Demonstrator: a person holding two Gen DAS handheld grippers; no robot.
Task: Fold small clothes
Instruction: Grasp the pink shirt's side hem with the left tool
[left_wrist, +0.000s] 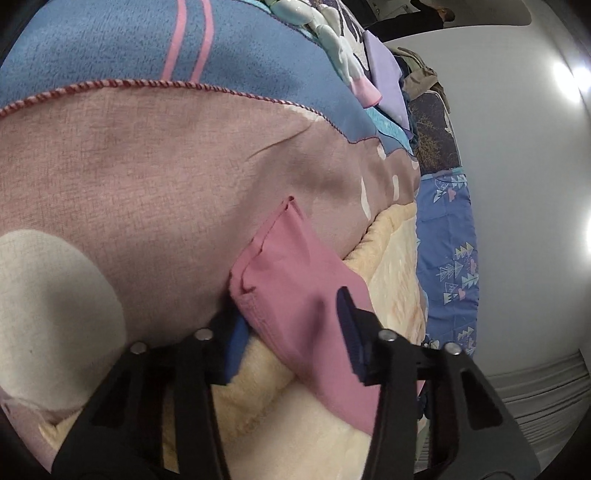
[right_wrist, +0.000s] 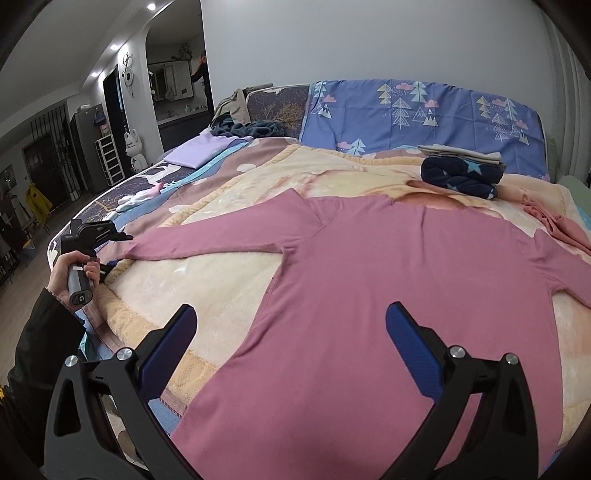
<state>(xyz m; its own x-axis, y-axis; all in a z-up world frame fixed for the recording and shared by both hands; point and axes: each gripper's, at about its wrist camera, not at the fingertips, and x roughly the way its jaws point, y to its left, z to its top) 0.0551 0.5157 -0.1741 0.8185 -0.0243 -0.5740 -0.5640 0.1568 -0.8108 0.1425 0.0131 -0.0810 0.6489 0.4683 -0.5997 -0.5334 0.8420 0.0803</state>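
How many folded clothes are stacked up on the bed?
2 that I can see: a dark star-patterned garment near the blue pillow, and a pale folded garment on top. More may be hidden.

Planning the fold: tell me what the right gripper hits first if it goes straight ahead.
Probably the pink shirt: the open right gripper points down at its body, spread flat on the blanket. Depth is uncertain.

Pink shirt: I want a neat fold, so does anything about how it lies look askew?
Mostly flat, but the pink shirt has its sleeve cuff buckled and partly turned over between the left hand-held gripper pads.
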